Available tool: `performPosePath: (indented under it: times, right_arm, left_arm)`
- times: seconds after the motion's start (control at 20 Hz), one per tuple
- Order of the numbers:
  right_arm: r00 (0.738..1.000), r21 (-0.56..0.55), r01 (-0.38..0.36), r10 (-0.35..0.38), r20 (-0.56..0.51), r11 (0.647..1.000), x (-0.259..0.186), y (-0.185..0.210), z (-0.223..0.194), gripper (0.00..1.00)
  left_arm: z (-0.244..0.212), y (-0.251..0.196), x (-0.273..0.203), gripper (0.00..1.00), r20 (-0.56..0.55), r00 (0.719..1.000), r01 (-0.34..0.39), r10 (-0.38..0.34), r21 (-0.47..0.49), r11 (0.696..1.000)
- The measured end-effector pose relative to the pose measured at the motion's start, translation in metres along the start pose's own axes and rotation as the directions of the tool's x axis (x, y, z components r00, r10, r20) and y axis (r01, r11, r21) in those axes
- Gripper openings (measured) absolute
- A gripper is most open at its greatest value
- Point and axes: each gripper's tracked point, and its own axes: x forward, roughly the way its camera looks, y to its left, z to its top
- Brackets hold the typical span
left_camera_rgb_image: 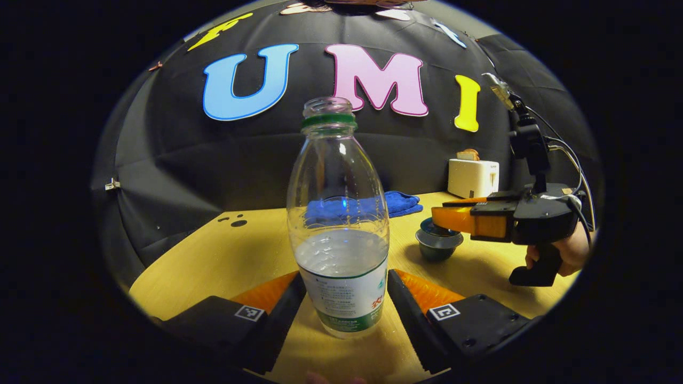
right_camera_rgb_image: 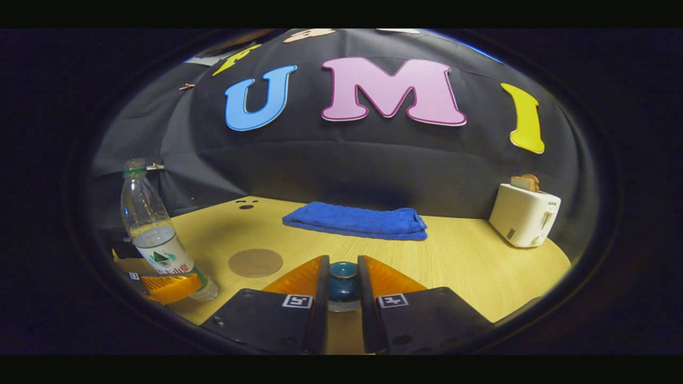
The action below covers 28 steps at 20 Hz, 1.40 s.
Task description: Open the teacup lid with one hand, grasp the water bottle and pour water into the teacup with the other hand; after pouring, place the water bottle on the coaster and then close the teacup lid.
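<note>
The left gripper (left_camera_rgb_image: pixel 347 298) has its jaws clamped on the lower part of the upright, uncapped water bottle (left_camera_rgb_image: pixel 339 224) standing on the table (left_camera_rgb_image: pixel 213 261). The right gripper (right_camera_rgb_image: pixel 342 288) has its jaws closed on the lid (right_camera_rgb_image: pixel 342 272) of the teacup (left_camera_rgb_image: pixel 437 246), right of the bottle. A round coaster (right_camera_rgb_image: pixel 255 262) lies between them, with a blue towel (right_camera_rgb_image: pixel 356 220) and toaster (right_camera_rgb_image: pixel 524 214) farther back.

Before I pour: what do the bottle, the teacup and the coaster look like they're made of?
Water bottle: clear thin plastic, glossy; you see through it, printed label wrap. Teacup: probably glazed ceramic, dark teal with soft highlights; its lid knob looks the same. Coaster: flat matte brown disc, maybe cork or fibreboard; too small to tell.
</note>
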Motion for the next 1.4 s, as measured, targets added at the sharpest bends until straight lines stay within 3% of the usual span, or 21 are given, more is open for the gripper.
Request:
performPosePath:
  times: [0.05,0.3,0.35,0.55,0.65,0.75,0.8,0.9,0.95,1.1,1.15,1.2,1.35,1.4]
  right_arm:
    - [1.0,0.003,0.008,-0.008,0.008,1.0,-0.003,-0.003,0.005,0.24]
    - [0.998,0.004,0.053,-0.053,0.035,0.999,-0.019,-0.028,0.02,0.24]
    - [0.997,0.002,0.063,-0.063,0.039,0.998,-0.022,-0.034,0.023,0.34]
    - [0.995,-0.011,0.097,-0.096,0.04,0.995,-0.032,-0.056,0.025,0.34]
    - [0.993,-0.008,0.108,-0.108,0.037,0.994,-0.038,-0.065,0.025,0.29]
    - [0.992,-0.007,0.119,-0.118,0.044,0.993,-0.045,-0.074,0.027,0.24]
    - [0.991,-0.013,0.124,-0.123,0.049,0.992,-0.048,-0.08,0.029,0.29]
    - [0.989,-0.028,0.136,-0.135,0.056,0.99,-0.055,-0.091,0.032,0.29]
    - [0.989,-0.031,0.139,-0.137,0.057,0.99,-0.059,-0.096,0.032,0.24]
    - [0.986,-0.038,0.152,-0.149,0.073,0.988,-0.073,-0.113,0.037,0.29]
    - [0.985,-0.043,0.155,-0.151,0.078,0.987,-0.078,-0.118,0.037,0.34]
    - [0.985,-0.041,0.156,-0.152,0.084,0.987,-0.082,-0.123,0.039,0.29]
    - [0.985,-0.034,0.15,-0.147,0.087,0.988,-0.09,-0.133,0.036,0.29]
    - [0.986,-0.036,0.149,-0.145,0.086,0.988,-0.092,-0.137,0.035,0.34]
  left_arm:
    - [0.0,0.001,-0.001,0.96,-0.002,1.0,-0.005,0.005,-0.002,1.0]
    - [-0.002,0.003,0.002,0.94,-0.008,1.0,-0.013,0.013,-0.015,1.0]
    - [-0.001,0.004,0.003,0.85,-0.007,1.0,-0.019,0.019,-0.016,1.0]
    - [0.0,0.004,0.002,0.77,-0.034,0.999,-0.026,0.026,-0.015,1.0]
    - [0.002,0.008,0.006,0.76,-0.062,0.997,-0.033,0.036,0.064,0.997]
    - [0.009,0.022,0.011,0.75,-0.08,0.993,-0.072,0.091,0.207,0.976]
    - [0.012,0.026,0.018,0.75,-0.09,0.989,-0.084,0.114,0.281,0.956]
    - [0.02,0.032,0.025,0.75,-0.109,0.982,-0.091,0.152,0.43,0.898]
    - [0.024,0.033,0.03,0.74,-0.116,0.979,-0.087,0.165,0.497,0.863]
    - [0.021,0.042,0.045,0.74,-0.164,0.962,-0.059,0.219,0.659,0.75]
    - [0.022,0.044,0.048,0.74,-0.173,0.956,-0.048,0.236,0.703,0.709]
    - [0.025,0.048,0.055,0.79,-0.169,0.953,-0.049,0.252,0.734,0.677]
    - [0.029,0.049,0.063,0.74,-0.155,0.946,-0.048,0.284,0.802,0.596]
    - [0.03,0.047,0.066,0.74,-0.144,0.946,-0.047,0.291,0.826,0.562]
